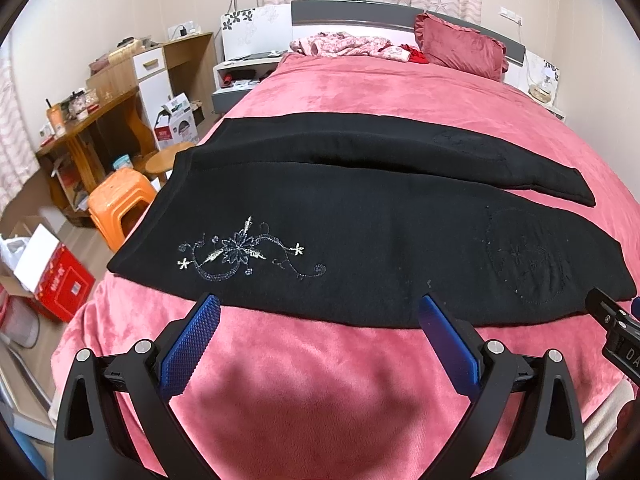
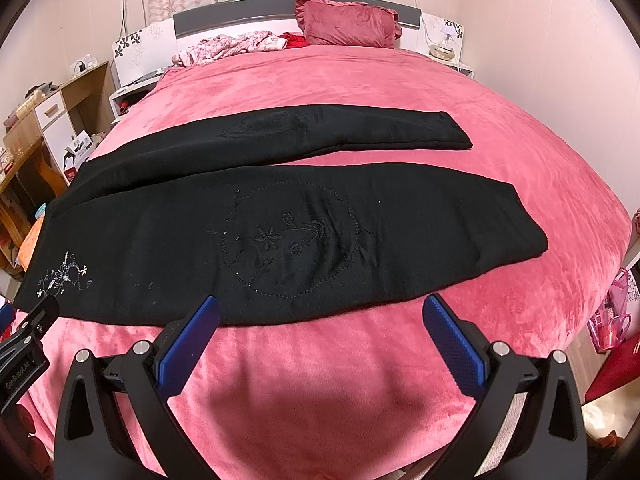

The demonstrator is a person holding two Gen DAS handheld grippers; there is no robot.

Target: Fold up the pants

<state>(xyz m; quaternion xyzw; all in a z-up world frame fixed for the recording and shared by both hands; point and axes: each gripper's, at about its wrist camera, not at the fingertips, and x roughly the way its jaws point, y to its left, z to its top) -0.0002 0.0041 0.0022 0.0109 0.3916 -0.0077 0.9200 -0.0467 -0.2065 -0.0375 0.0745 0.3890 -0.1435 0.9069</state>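
Now, both grippers wait spread wide at the near edge of the pants.

Black pants (image 1: 360, 216) lie flat across the pink bed (image 1: 320, 380), legs parted in a narrow V, waistband toward the left. Left gripper (image 1: 318, 308) and right gripper (image 2: 320, 310) hover empty above the blanket. To fold well, I would pinch the near leg's edge at waist and hem together, taking only pants cloth, and lift evenly over the far leg (image 2: 320, 128).
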